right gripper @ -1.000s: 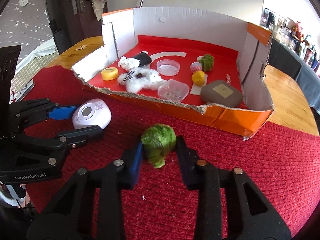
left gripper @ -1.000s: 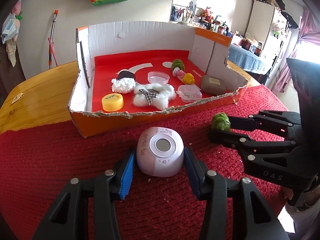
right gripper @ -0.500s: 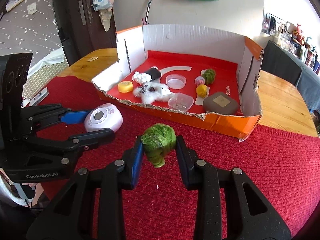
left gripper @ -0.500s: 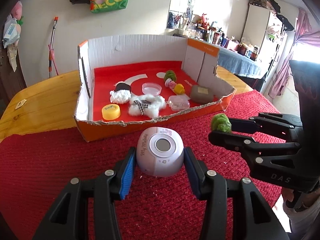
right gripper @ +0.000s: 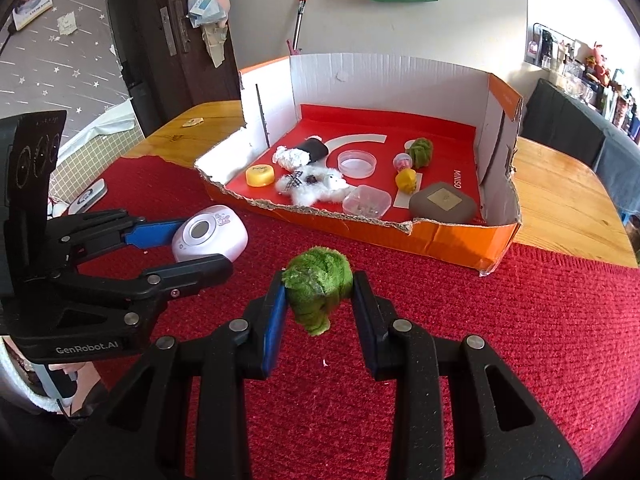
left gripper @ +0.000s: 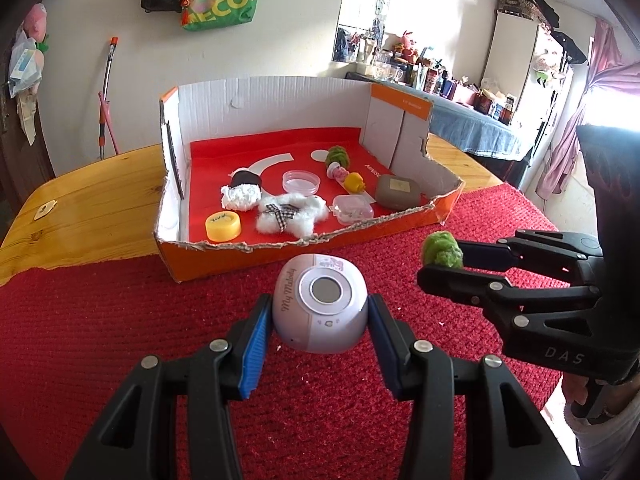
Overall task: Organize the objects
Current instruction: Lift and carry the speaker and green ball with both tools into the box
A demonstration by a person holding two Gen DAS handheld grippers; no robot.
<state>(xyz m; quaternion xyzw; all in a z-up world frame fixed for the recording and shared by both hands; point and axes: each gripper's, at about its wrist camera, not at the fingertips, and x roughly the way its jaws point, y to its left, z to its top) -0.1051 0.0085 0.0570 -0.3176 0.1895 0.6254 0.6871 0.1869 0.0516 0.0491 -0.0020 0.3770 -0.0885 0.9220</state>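
- The left gripper has its jaws closed on the sides of a rounded white device, screen facing up, clear of the red cloth that covers the surface; the side grip keeps the smooth shell from rolling out.
- The right gripper has its jaws pinched on a fuzzy green toy, which hangs a little below the pads, soft enough to squash.
- Both point toward the torn-fronted cardboard box ahead, which I judge to be the destination.
- Inside it lie a yellow lid, a white fluffy toy, clear containers and a grey case; free floor shows at the back.
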